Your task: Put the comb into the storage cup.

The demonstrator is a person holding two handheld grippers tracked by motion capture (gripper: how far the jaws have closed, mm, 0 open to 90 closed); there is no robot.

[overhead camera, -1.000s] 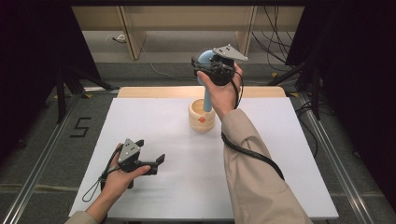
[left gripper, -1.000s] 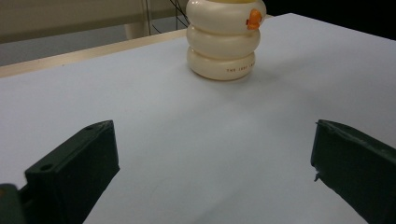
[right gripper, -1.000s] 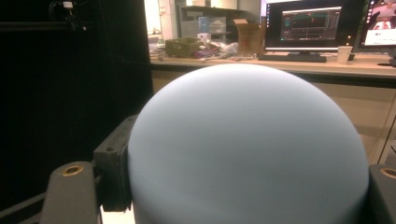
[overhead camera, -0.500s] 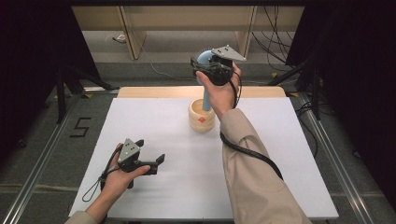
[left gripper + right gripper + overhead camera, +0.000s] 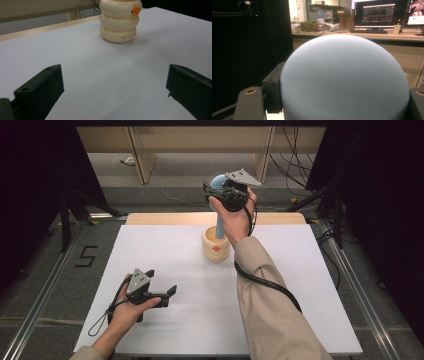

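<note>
A cream ringed holder (image 5: 216, 247) with an orange beak stands on the white table (image 5: 300, 285) at its far middle; the left gripper view shows this holder (image 5: 120, 22) straight ahead. A blue tool with a round head (image 5: 217, 183) has its handle (image 5: 219, 227) standing upright in the holder. My right gripper (image 5: 220, 190) is shut on that head, held high above the holder. The pale blue dome (image 5: 344, 77) sits between its jaws in the right gripper view. My left gripper (image 5: 161, 281) rests low at the near left, open, with bare table between its jaws (image 5: 115, 85).
A light wooden strip (image 5: 165, 218) runs along the table's far edge. Metal rails (image 5: 45, 285) border the table on both sides, and a floor mark reads 5 (image 5: 86, 256). Cables trail from both grippers. A desk with monitors (image 5: 377, 15) lies beyond the right gripper.
</note>
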